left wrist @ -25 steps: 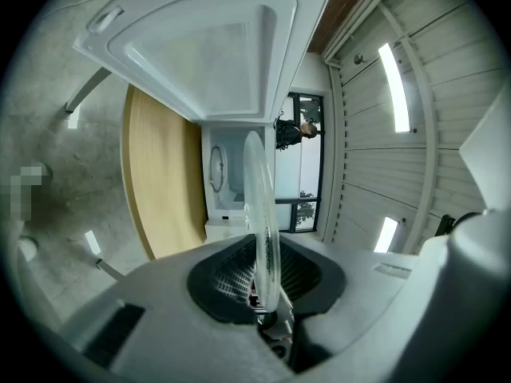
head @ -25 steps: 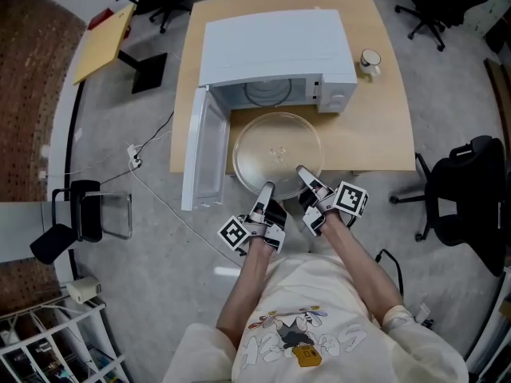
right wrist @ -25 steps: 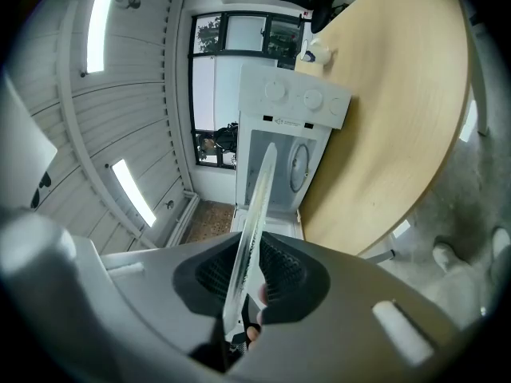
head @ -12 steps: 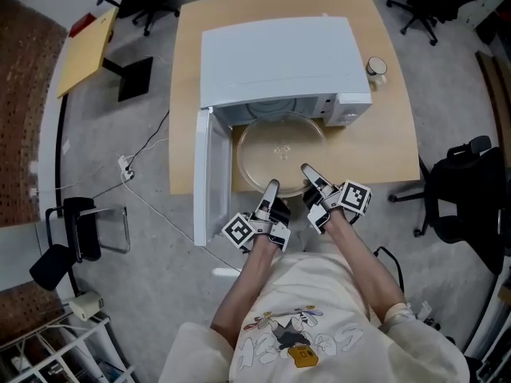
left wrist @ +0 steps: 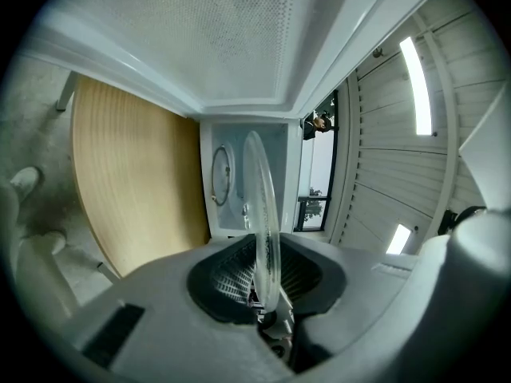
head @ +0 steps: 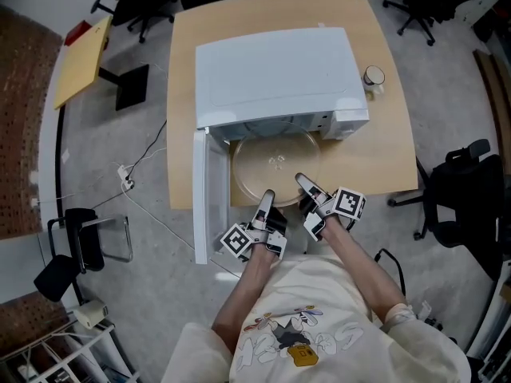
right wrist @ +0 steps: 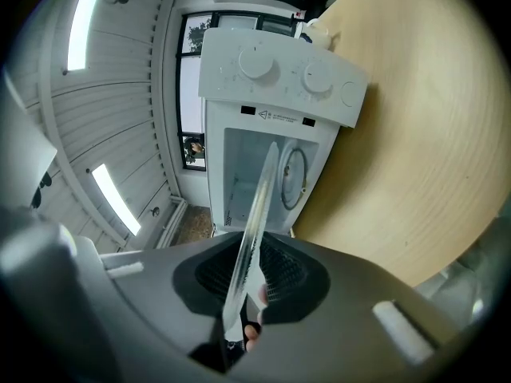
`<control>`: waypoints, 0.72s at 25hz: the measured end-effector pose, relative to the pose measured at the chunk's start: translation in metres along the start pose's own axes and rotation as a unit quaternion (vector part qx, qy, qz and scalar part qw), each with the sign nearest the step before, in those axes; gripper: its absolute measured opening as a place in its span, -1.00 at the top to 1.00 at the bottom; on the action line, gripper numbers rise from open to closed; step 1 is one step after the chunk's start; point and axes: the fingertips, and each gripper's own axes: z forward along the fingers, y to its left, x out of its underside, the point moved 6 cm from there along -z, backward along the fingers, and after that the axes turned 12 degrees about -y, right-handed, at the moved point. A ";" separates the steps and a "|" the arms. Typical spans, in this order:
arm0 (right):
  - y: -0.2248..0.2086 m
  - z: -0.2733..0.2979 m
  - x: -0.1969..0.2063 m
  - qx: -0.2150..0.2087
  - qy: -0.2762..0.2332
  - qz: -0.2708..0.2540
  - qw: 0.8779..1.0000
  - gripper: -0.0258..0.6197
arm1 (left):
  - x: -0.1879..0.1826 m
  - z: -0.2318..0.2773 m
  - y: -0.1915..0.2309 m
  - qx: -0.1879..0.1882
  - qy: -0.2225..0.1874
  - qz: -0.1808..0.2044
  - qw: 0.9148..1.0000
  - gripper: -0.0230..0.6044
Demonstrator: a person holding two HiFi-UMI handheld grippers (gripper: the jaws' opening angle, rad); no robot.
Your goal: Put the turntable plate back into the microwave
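Before the microwave (head: 275, 70) hangs the plate (head: 275, 170) — level.

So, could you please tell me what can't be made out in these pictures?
- Turntable plate: its far rim, head view, is hidden under the top of the microwave.
- Control panel markings, right gripper view: too small to read.
- Mug contents, head view: too small to tell.
- Microwave door inner face, head view: seen only edge-on from above.
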 end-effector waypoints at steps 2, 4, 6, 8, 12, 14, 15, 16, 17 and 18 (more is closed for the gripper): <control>-0.005 0.001 -0.003 0.001 0.006 -0.007 1.000 0.74 | -0.001 0.001 0.005 0.000 -0.001 0.009 1.000 0.76; -0.011 0.004 -0.010 0.011 0.004 -0.008 1.000 0.74 | -0.002 0.012 0.004 0.008 0.000 0.010 1.000 0.75; -0.013 0.010 -0.016 0.006 -0.001 -0.001 1.000 0.73 | -0.002 0.022 0.003 0.013 -0.006 0.008 1.000 0.74; -0.014 0.018 -0.020 -0.002 -0.003 -0.002 1.000 0.73 | -0.004 0.028 0.004 0.016 -0.015 0.007 1.000 0.73; -0.021 0.032 -0.031 0.030 0.010 -0.023 0.999 0.72 | -0.009 0.047 0.009 0.026 -0.033 0.004 0.999 0.73; -0.015 0.042 -0.031 0.007 0.021 -0.023 1.000 0.64 | -0.013 0.055 0.012 0.028 -0.044 -0.002 0.999 0.73; -0.013 0.047 -0.030 -0.003 0.024 -0.021 0.999 0.60 | -0.015 0.059 0.013 0.029 -0.049 -0.005 0.998 0.73; -0.011 0.051 -0.029 -0.011 0.026 -0.019 0.999 0.58 | -0.018 0.063 0.015 0.029 -0.054 -0.007 0.998 0.73; -0.011 0.054 -0.029 -0.012 0.028 -0.018 0.999 0.57 | -0.021 0.068 0.018 0.029 -0.058 -0.009 0.998 0.73; -0.014 0.055 -0.030 -0.003 0.029 -0.019 0.999 0.57 | -0.024 0.073 0.020 0.029 -0.062 -0.010 0.998 0.73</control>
